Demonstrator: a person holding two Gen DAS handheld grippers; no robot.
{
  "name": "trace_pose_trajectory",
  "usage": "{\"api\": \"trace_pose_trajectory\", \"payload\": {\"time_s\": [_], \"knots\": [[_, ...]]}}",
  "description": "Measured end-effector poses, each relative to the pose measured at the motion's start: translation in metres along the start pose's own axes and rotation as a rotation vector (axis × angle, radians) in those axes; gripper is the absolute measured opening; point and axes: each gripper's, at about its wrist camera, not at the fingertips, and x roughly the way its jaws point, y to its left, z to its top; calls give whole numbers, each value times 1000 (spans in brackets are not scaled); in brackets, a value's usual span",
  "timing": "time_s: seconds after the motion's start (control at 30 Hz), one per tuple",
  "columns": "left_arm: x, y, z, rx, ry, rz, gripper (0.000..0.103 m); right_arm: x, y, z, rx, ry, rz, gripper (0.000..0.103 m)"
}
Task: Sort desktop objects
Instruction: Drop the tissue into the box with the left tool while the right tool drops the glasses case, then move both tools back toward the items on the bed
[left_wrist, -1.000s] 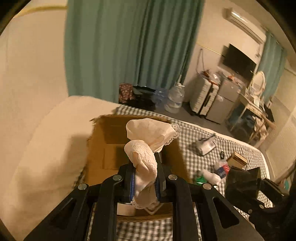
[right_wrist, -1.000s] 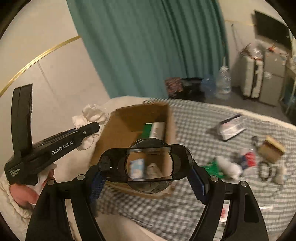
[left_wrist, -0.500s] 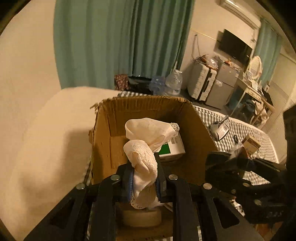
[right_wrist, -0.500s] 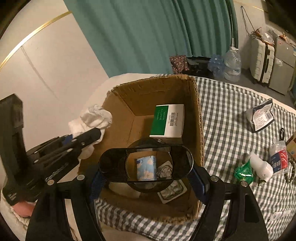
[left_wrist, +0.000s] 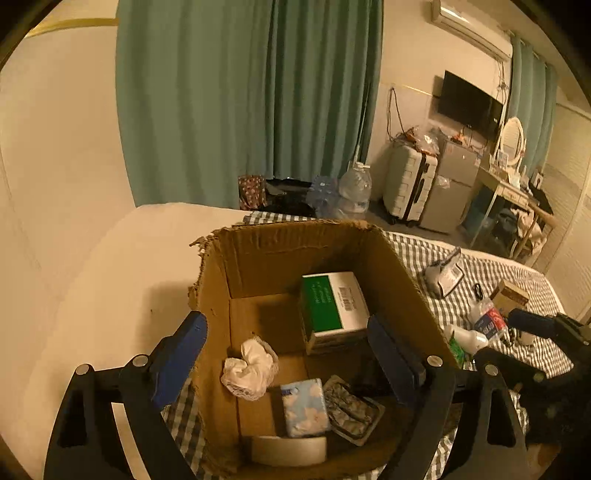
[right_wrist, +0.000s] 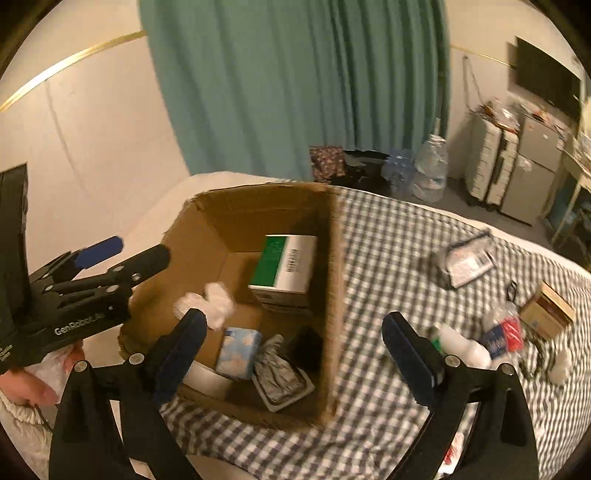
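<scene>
An open cardboard box (left_wrist: 280, 254) (right_wrist: 334, 266) stands on a checked cloth. Inside lie a white lace cloth (left_wrist: 249, 363) (right_wrist: 207, 302), a green and white carton (left_wrist: 332, 306) (right_wrist: 284, 266), a blue tissue pack (left_wrist: 304, 406) (right_wrist: 238, 352), a silvery packet (left_wrist: 349, 411) (right_wrist: 282, 376) and a pale round object (left_wrist: 288, 450). My left gripper (left_wrist: 288, 350) is open and empty above the box; it shows from the side in the right wrist view (right_wrist: 125, 254). My right gripper (right_wrist: 291, 350) is open and empty over the box's near right wall.
Loose items lie on the checked cloth (right_wrist: 388, 258) right of the box: a grey pouch (right_wrist: 461, 262), a white bottle (right_wrist: 461, 347), a red and blue packet (right_wrist: 502, 336), a small brown box (right_wrist: 550, 310). A cream surface (left_wrist: 110, 288) lies left of the box.
My left gripper opened and the lace cloth dropped into the box. My right gripper opened and the dark round object it held is gone from its jaws.
</scene>
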Motion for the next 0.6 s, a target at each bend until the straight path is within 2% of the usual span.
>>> {"api": "trace_pose_trajectory", "payload": {"time_s": [0.13,0.23,0.3,0.37,0.5,0.6], "knots": [[-18,-22,-1,38,15,-68,91,-31,-32,-7,41,-29,-46,96],[-35,-42,0,54,8,-78,93,-59,-55,-10,52,-69,-85,96],[-46,-55,-1,52,8,-98,101,-77,-70,-14,66,-95,-111,96],[-55,-67,-3,51,3,-103,103,-94,-87,-18,95,-117,-126,96],[-64,-100,-14,45,4,-107,103,-128,-128,-36,169,-161,-167,97],[-62,-126,-25,40,34,-109,103,-140,-150,-51,175,-175,-206,98]]}}
